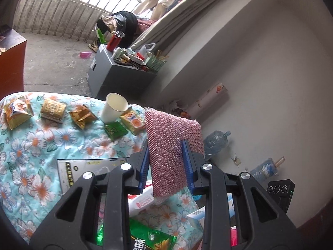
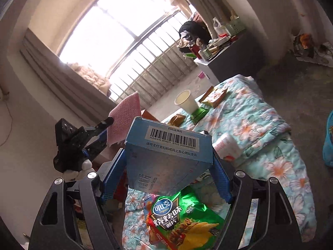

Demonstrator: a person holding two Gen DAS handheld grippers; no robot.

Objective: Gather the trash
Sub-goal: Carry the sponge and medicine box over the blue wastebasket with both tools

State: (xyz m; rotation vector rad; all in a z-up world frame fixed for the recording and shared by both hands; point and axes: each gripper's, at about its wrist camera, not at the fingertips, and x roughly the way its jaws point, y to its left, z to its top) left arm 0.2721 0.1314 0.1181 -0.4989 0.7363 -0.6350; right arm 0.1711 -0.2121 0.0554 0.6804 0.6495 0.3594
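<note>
My left gripper (image 1: pixel 167 162) is shut on a pink bubble-wrap sheet (image 1: pixel 172 148) and holds it above the floral-cloth table (image 1: pixel 25 145); both show in the right wrist view (image 2: pixel 108 125), the sheet (image 2: pixel 124 118) at the left. My right gripper (image 2: pixel 168 162) is shut on a blue carton box (image 2: pixel 166 152) with a barcode, held above the table. Below it lies a green chip bag (image 2: pixel 183 218). A white paper cup (image 1: pixel 113 108) and several snack wrappers (image 1: pixel 52 110) lie at the table's far side.
A grey box (image 1: pixel 116 77) with clutter stands beyond the table. Plastic bottles (image 1: pixel 216 141) and a paper roll (image 1: pixel 210 100) lie on the floor by the wall. A flat grey package (image 1: pixel 87 168) and a white tissue pack (image 2: pixel 226 145) lie on the table.
</note>
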